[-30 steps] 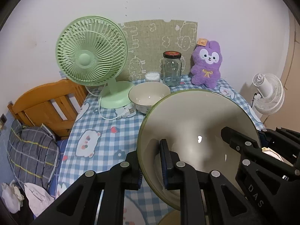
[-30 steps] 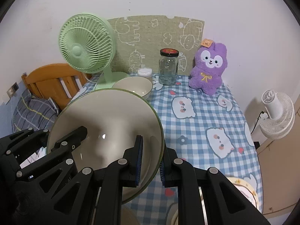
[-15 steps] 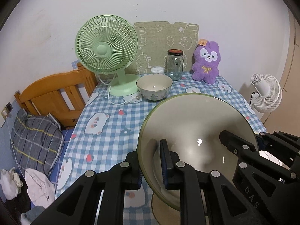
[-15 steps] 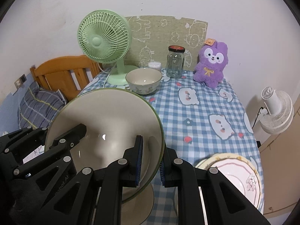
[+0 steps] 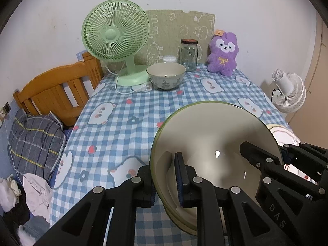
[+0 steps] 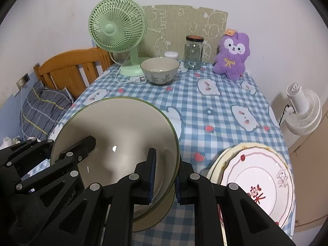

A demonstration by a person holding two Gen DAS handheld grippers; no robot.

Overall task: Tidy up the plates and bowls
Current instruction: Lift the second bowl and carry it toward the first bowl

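A large cream bowl with a green rim (image 5: 215,135) (image 6: 114,127) hangs tilted over the near part of the checked table (image 5: 123,135). My left gripper (image 5: 165,181) is shut on its left rim and my right gripper (image 6: 165,176) is shut on its right rim. Just beneath it another cream bowl (image 5: 178,222) (image 6: 160,213) rests on the table, mostly hidden. A smaller patterned bowl (image 5: 166,78) (image 6: 160,70) stands at the back by the fan. Stacked white plates with red trim (image 6: 256,178) (image 5: 285,133) lie at the near right.
At the back stand a green desk fan (image 5: 114,30) with its cable, a glass jar (image 5: 188,54), a small white tub (image 6: 171,55) and a purple plush toy (image 5: 223,53). A wooden bed frame (image 5: 55,86) and pillow lie left; a white fan (image 6: 303,110) stands right.
Both grippers have drawn the large bowl back toward the near edge and lower. The fan, jar and small bowl look farther off, and the plates and the bowl underneath have come into view.
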